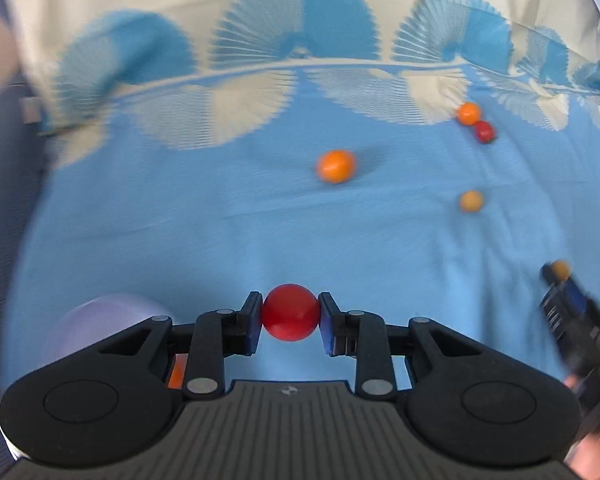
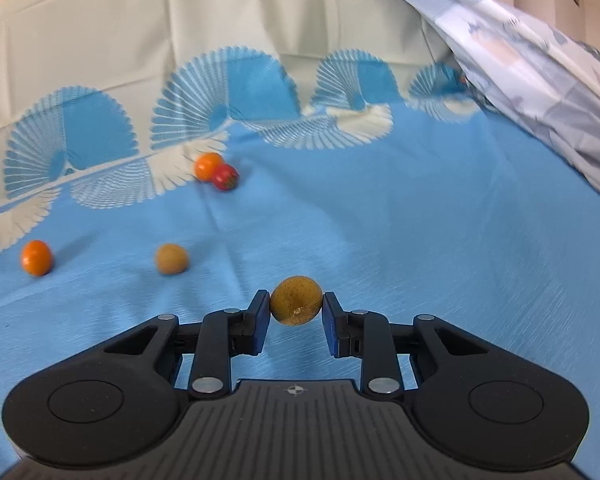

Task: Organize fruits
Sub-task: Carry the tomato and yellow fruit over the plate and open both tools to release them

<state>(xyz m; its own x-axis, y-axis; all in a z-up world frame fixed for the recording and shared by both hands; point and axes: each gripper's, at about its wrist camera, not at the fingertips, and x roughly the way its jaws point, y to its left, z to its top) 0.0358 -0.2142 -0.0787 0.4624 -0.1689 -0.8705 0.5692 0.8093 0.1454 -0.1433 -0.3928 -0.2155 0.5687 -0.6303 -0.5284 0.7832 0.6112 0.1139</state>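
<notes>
Left wrist view: red fruit (image 1: 290,312) sits clamped in the left tongs (image 1: 290,320) above a blue fan-patterned cloth (image 1: 180,220). Right tongs (image 2: 296,312) grip a brown fruit (image 2: 296,300); beyond it lie loose orange fruits (image 2: 37,257), near a rumpled pale sheet (image 2: 540,60).

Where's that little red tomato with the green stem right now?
In the right wrist view, the red tomato lies far left on the blue cloth, touching an orange fruit.

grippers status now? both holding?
Left gripper: closed on the red fruit.
Right gripper: closed on the brown fruit.
</notes>
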